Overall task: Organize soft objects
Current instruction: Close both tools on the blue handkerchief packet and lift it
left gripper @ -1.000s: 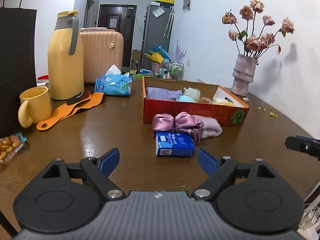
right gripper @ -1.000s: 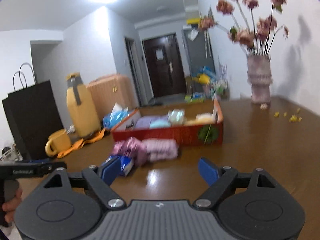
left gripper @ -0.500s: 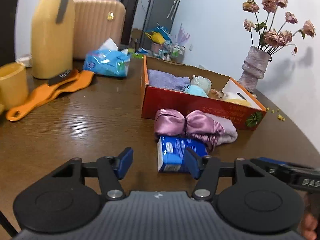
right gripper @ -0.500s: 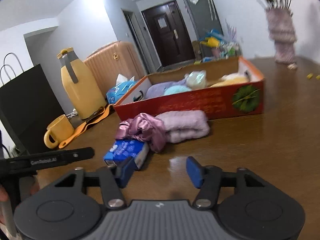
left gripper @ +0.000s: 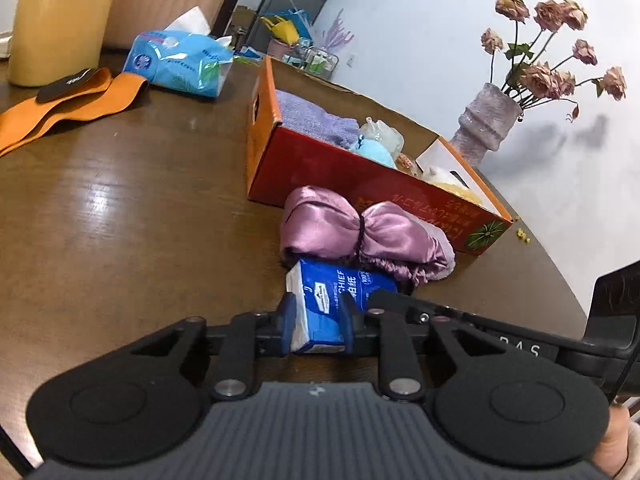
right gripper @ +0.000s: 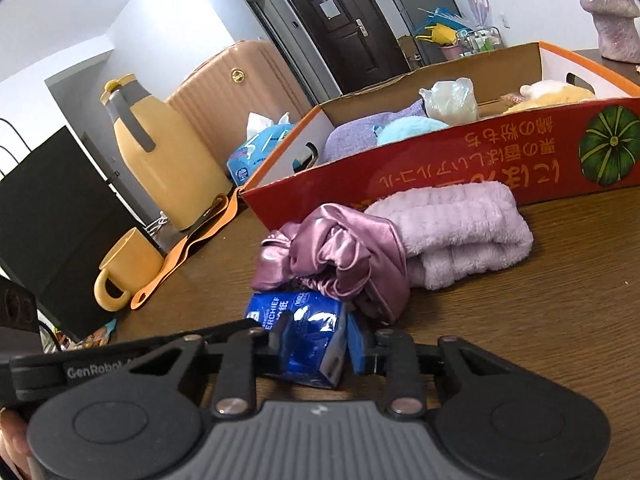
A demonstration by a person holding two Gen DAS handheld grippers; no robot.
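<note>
left gripper point(left gripper: 316, 330): jaws closing, pads pinching the blue tissue pack point(left gripper: 338, 300) from both sides
right gripper point(right gripper: 316, 346): jaws closing, pinching the same pack (other end)
pack: on table point(left gripper: 120, 208), touching pink satin bonnet point(left gripper: 360, 232), near red box point(left gripper: 360, 176)

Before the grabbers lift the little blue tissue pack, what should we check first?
1. Left gripper has the blue tissue pack between its jaws: ok, jaws closing on its near end.
2. Right gripper also on the pack: ok, jaws closing, wrapper crumpled.
3. Pack free of the satin bonnet: not ok, the bonnet touches its far end.
4. Room in the red box: cannot tell, soft things already fill the visible part.
5. Pink towel out of the way: ok, it lies behind the bonnet.
</note>
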